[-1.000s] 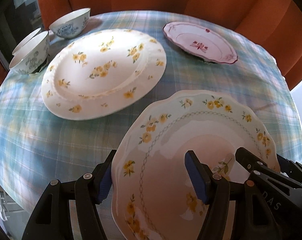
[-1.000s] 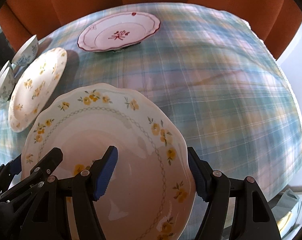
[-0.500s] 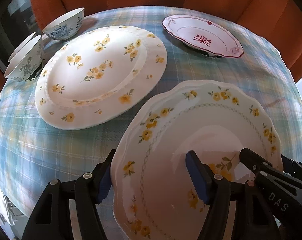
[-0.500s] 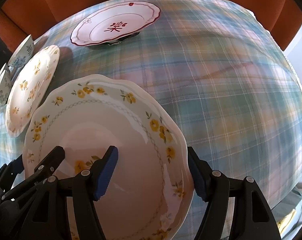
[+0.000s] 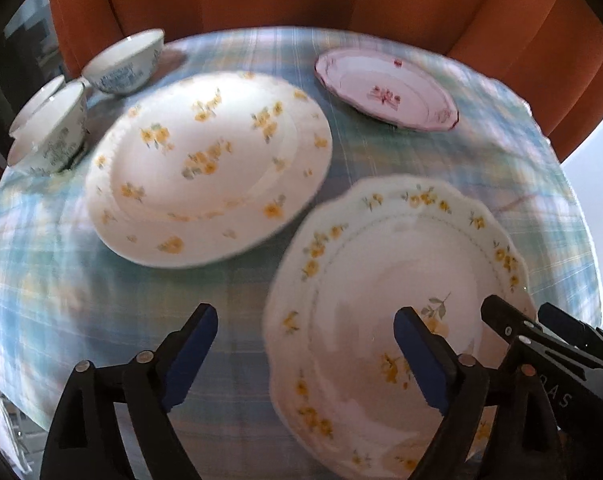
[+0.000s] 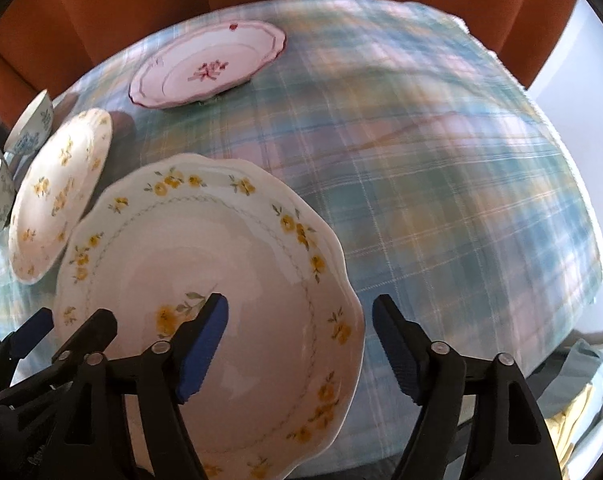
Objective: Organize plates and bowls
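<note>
Both grippers opening up, left gripper (image 5: 305, 344) and right gripper (image 6: 301, 336) letting go of scalloped plate (image 5: 397, 280), pads clear of rim.

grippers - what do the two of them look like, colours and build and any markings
Both are alike: the left gripper and right gripper have angular black plastic arms joined by small silver rivets, each finger tipped with a ribbed blue pad. The right gripper's body, seen in the left wrist view, carries pale lettering too partial to read. No cables, sleeves or hands show.
</note>
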`<state>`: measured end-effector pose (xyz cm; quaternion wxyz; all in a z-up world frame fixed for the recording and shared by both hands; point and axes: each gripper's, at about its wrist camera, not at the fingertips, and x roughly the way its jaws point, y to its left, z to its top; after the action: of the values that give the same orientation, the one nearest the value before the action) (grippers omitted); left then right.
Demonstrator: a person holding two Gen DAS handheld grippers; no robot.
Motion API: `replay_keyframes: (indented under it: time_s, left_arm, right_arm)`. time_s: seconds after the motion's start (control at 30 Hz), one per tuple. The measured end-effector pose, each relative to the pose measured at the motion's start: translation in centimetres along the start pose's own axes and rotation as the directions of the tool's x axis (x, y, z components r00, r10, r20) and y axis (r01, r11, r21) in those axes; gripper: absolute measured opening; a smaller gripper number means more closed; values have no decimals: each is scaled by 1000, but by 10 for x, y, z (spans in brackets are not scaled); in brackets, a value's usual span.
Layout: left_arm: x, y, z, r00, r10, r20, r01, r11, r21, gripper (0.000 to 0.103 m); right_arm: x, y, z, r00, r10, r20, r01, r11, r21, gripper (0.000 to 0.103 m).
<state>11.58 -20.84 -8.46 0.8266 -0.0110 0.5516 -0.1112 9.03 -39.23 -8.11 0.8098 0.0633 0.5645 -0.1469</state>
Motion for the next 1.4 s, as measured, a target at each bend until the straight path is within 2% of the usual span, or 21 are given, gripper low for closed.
replay_keyframes:
  time_s: [0.27,0.57,0.83,1.03,1.2,1.4]
  left_arm:
    - [-18,44,11,999,-32,34,31,999,27,96]
    - [-33,104,19,997,-31,72,27,998,55,96]
    - [-29,156,23,998,-35,46,32,998,47,96]
    - [-22,166,35,999,-37,28,36,998,50,96]
    - [-7,161,58,999,-12,31,11,1000,26,96]
    - [16,151,88,999,22,34,-21,1000,-14,96]
  right_arm:
    - [-26,31,-11,999,-23,41,21,999,51,82]
    - [-43,98,-18,996,-14,84,7,997,73,82]
    - [-42,151,-25,995,-29,94,22,997,72,82]
    - [-36,170,-14,995,10,101,-19,996,89,81]
    - [-29,176,12,993,-2,119,-4,999,49,81]
    - [0,168,50,994,46,96,-48,999,21,82]
